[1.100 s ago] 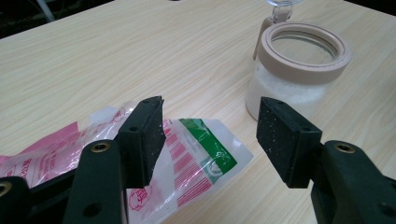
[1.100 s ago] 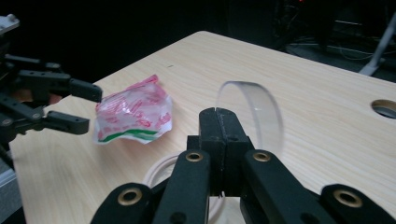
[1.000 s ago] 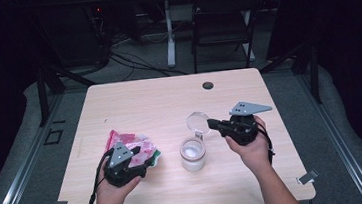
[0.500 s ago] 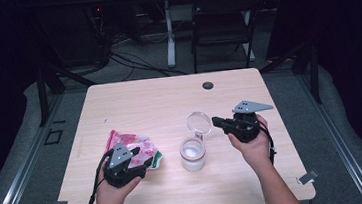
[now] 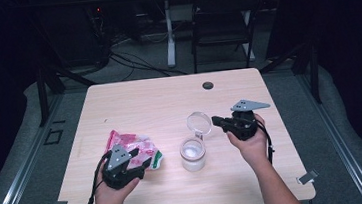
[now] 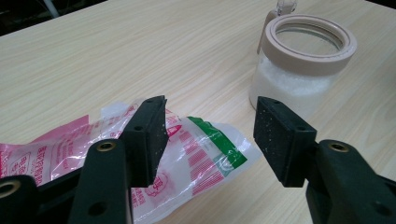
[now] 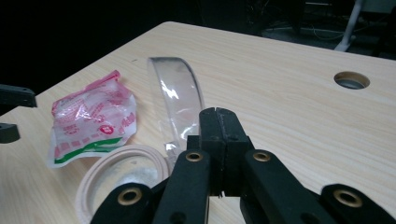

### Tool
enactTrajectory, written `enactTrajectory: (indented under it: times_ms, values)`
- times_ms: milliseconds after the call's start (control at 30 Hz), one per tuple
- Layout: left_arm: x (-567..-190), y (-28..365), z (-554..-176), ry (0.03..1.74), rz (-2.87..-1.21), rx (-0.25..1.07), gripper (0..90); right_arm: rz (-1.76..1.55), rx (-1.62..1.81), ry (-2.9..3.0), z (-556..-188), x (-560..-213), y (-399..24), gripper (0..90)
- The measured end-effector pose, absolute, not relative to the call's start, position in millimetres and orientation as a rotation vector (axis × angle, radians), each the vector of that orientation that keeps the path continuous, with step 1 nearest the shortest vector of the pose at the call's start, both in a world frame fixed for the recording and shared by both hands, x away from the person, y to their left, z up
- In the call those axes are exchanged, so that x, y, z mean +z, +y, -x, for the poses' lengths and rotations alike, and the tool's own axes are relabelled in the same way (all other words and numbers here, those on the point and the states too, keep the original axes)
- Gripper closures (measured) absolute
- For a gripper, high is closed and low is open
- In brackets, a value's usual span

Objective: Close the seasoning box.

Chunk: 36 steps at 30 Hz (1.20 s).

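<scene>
A jar of white granules stands mid-table, its pale rim uncovered and its clear hinged lid flipped up behind it. My right gripper is shut, its tips right beside the upright lid, nothing between the jaws. A crumpled pink, white and green plastic bag lies left of the jar. My left gripper hovers low over the bag's near end. Its jaws have just been closing, and its pads stand apart without pressing the bag.
The light wooden table has a round cable hole near its far edge. A dark chair and cables sit on the floor beyond. The other gripper's black jaw shows at the far left of the right gripper view.
My right gripper has sunk slightly beside the lid. The left gripper's jaws have narrowed a little over the bag. Jar and bag lie where they were.
</scene>
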<state>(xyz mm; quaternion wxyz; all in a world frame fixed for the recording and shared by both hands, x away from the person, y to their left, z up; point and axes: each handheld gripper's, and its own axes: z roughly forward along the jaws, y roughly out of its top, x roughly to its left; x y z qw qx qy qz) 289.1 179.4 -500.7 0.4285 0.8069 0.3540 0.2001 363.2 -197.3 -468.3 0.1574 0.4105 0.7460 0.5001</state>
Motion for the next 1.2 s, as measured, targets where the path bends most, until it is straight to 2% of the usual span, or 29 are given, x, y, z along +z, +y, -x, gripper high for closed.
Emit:
enactTrajectory:
  times_ms: [233,533,800,1200]
  values:
    - [-498.0,175.8,-291.2,0.902,-2.011,0.471,54.1,-1.202,1.423,2.158,-371.5,-476.1,-195.3,90.0]
    - [-492.8,151.6,-305.5,0.847,-2.02,0.392,74.9,-1.203,1.415,2.173,-374.6,-478.6,-193.3,88.7]
    - [-477.7,118.0,-326.8,0.794,-2.029,0.374,89.2,-1.202,1.415,2.174,-375.0,-478.8,-193.3,88.2]
    - [-464.4,76.9,-354.6,0.755,-2.05,0.382,90.0,-1.202,1.415,2.174,-375.0,-478.8,-193.3,88.3]
